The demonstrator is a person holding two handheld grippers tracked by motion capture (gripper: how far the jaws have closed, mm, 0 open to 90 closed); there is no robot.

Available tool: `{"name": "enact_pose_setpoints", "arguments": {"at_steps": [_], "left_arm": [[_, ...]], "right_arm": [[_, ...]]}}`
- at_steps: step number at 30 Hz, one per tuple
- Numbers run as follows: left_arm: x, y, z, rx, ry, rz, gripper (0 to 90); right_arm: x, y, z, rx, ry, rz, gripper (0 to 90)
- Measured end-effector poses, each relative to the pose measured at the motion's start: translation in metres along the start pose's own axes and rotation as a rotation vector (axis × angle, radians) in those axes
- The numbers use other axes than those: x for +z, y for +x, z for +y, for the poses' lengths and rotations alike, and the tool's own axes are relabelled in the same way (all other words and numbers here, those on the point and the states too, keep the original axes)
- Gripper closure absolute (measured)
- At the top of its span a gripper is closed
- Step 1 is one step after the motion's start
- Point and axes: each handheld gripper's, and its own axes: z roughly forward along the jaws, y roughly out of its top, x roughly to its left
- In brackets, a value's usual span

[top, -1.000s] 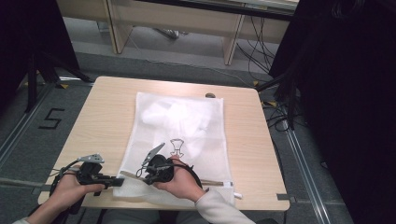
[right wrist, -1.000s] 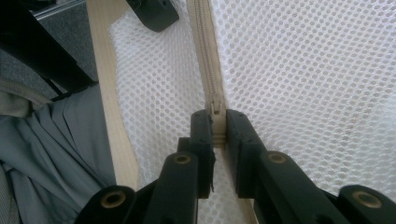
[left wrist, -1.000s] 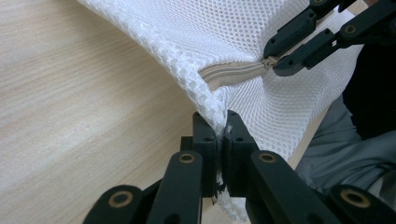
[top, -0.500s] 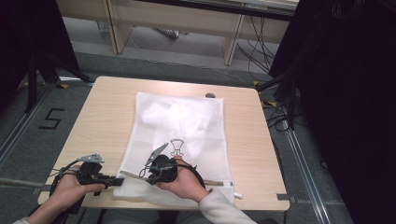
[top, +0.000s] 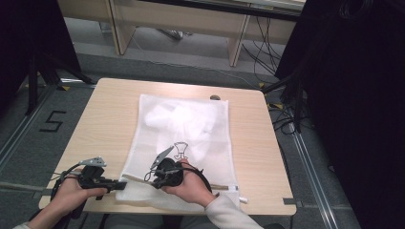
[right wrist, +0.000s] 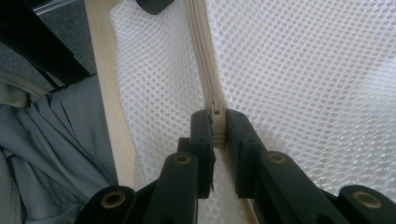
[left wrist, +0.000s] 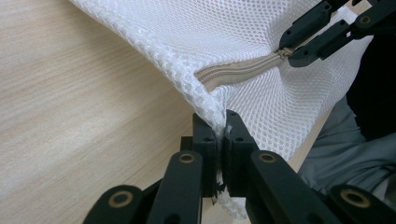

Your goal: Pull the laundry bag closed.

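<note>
A white mesh laundry bag [top: 210, 157] with white clothing inside lies flat on the wooden table [top: 110, 109]. Its beige zipper [top: 224, 187] runs along the near end. My left gripper [top: 121, 184] is shut on the bag's near left corner [left wrist: 205, 100], lifting the mesh a little. My right gripper [top: 149, 177] is shut on the zipper pull [right wrist: 215, 109], close to that corner. In the left gripper view the right gripper's jaws pinch the pull [left wrist: 285, 52] at the end of the zipper [left wrist: 233, 73]. The zipper tape [right wrist: 200, 46] runs straight away from my right gripper [right wrist: 215, 127].
The table's near edge [right wrist: 105, 93] lies just beside the bag, with the person's grey trousers [right wrist: 56, 140] below it. A small dark object [top: 215, 98] rests at the far edge of the table. Bare wood flanks the bag on both sides.
The right gripper has shifted very slightly to the right along the zipper. The left gripper keeps its hold on the corner in the same place.
</note>
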Motion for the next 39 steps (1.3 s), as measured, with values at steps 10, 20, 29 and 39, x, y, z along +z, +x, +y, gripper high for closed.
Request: {"name": "enact_pose_setpoints", "arguments": {"at_steps": [10,20,29,39], "left_arm": [[0.000,0.000,0.000,-0.001,-0.010,0.003,85.4],[0.000,0.000,0.000,0.001,-0.003,0.006,85.3],[-0.001,0.001,0.001,0.002,0.006,-0.004,85.3],[-0.001,0.001,0.001,0.005,0.001,0.000,85.3]], "right_arm": [[-0.004,-0.001,-0.004,0.014,0.004,-0.006,82.2],[-0.006,0.000,-0.004,0.015,0.012,-0.006,82.2],[-0.008,-0.001,-0.007,0.018,0.011,-0.009,82.2],[-0.012,-0.002,-0.009,0.016,0.007,-0.013,82.2]]}}
